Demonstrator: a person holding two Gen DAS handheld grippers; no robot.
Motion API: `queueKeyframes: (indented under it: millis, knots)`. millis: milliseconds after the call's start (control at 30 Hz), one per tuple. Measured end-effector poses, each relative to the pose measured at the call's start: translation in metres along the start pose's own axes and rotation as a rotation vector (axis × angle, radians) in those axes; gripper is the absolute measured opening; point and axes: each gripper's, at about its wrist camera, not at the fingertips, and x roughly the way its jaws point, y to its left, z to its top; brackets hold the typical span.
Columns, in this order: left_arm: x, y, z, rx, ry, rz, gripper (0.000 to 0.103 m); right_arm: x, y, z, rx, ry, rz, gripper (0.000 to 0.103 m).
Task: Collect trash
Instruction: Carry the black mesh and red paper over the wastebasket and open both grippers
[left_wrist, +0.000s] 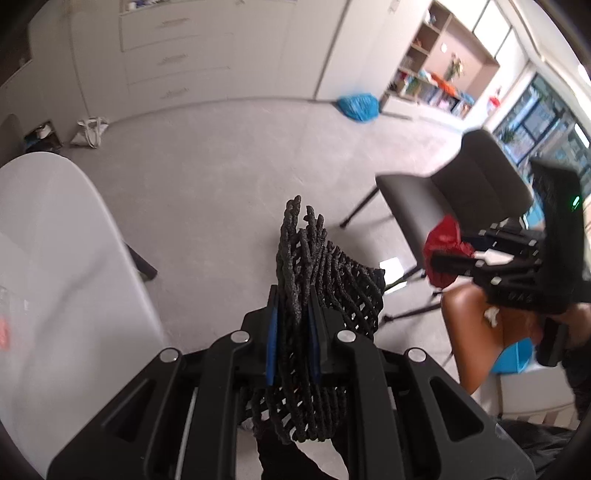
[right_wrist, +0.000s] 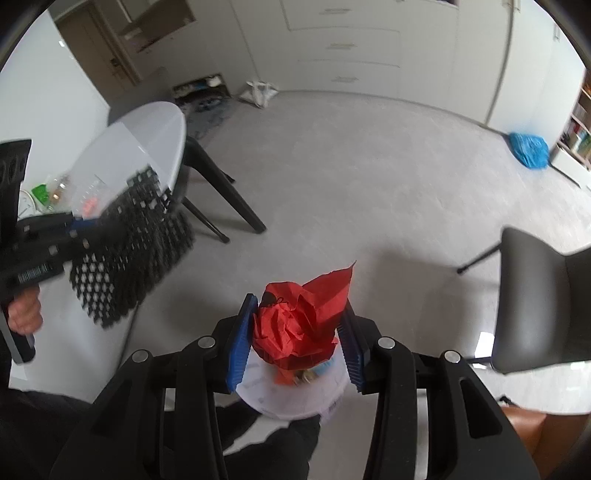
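Grey carpeted room with white table (right_wrist: 147, 136), left gripper (left_wrist: 293, 325) jaws pinching black mesh netting (left_wrist: 325, 273), right gripper (right_wrist: 297, 339) jaws squeezing crumpled red paper (right_wrist: 299, 321), white bucket (right_wrist: 291, 398) below holding scraps.

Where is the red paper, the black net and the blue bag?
red paper (right_wrist: 295, 325), right wrist view, crumpled middle.
black net (left_wrist: 314, 266), left wrist view, upper mesh.
blue bag (right_wrist: 528, 149), right wrist view, middle of the heap.

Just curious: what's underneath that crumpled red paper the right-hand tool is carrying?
Below the red paper, held between the blue fingers, sits a round white container with some colourful scraps beside the paper. The paper covers most of its inside, so the rest stays hidden.
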Motion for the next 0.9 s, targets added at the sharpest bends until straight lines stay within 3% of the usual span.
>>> queueKeyframes:
  millis: [267,467,533,600,900]
  knots:
    - [0.067,-0.052,-0.031,-0.022,0.131,-0.007,0.014,0.009,-0.024,-0.022,0.001,0.051,0.027,0.045]
    - [0.099,-0.066,-0.056,-0.05,0.205,-0.019,0.017,0.014,-0.028,-0.032,-0.041,0.078,0.054,0.045]
    - [0.102,-0.068,-0.062,-0.063,0.217,-0.022,0.025,0.016,-0.029,-0.033,-0.053,0.085,0.062,0.045]
    - [0.104,-0.073,-0.065,-0.076,0.209,-0.011,0.046,0.017,-0.028,-0.034,-0.063,0.09,0.068,0.045]
    - [0.087,-0.066,-0.064,-0.092,0.163,0.039,0.07,0.026,-0.028,-0.035,-0.102,0.098,0.097,0.045]
